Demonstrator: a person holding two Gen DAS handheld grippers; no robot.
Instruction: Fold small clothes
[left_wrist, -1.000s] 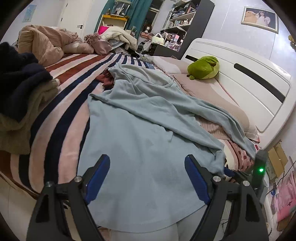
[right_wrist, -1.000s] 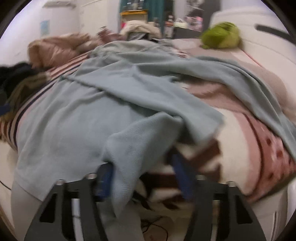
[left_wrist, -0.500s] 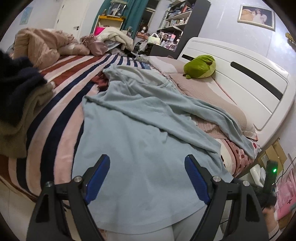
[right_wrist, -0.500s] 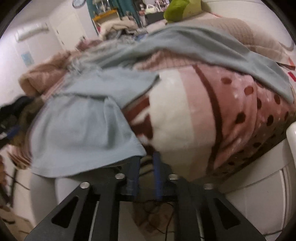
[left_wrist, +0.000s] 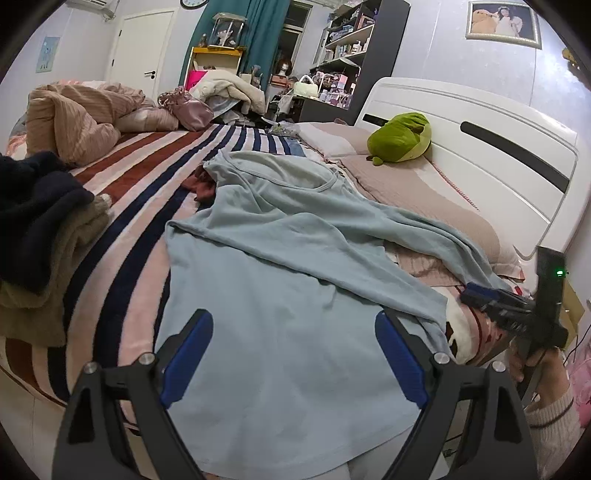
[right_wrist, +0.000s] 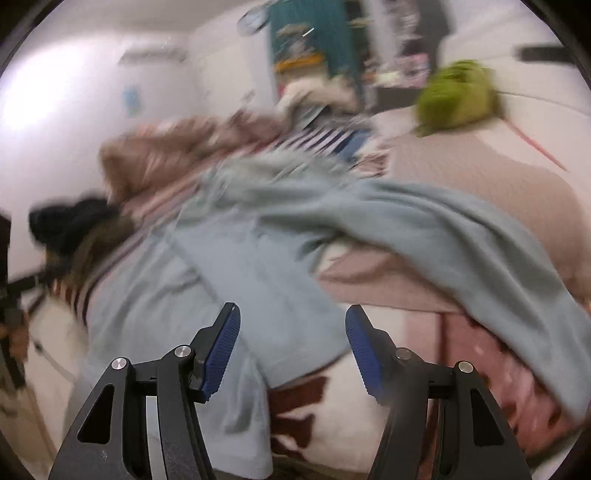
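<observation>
A pale blue long-sleeved shirt (left_wrist: 280, 295) lies spread on the striped bed, its hem hanging over the near edge and one sleeve (left_wrist: 436, 240) stretched right across the pillows. It also shows, blurred, in the right wrist view (right_wrist: 258, 258). My left gripper (left_wrist: 293, 350) is open and empty, above the shirt's lower part. My right gripper (right_wrist: 293, 350) is open and empty, above the shirt's right hem corner; it shows in the left wrist view (left_wrist: 480, 299) at the bed's right edge.
A striped blanket (left_wrist: 140, 192) covers the bed. A dark and tan clothes pile (left_wrist: 40, 236) lies left, a pink duvet (left_wrist: 74, 122) at the back left. A green plush (left_wrist: 400, 138) rests on pillows by the white headboard (left_wrist: 480, 125).
My right gripper was shut on the shirt's right hem corner; it has let go, opened and lifted above the bed. My left gripper has stayed open and drawn back slightly.
</observation>
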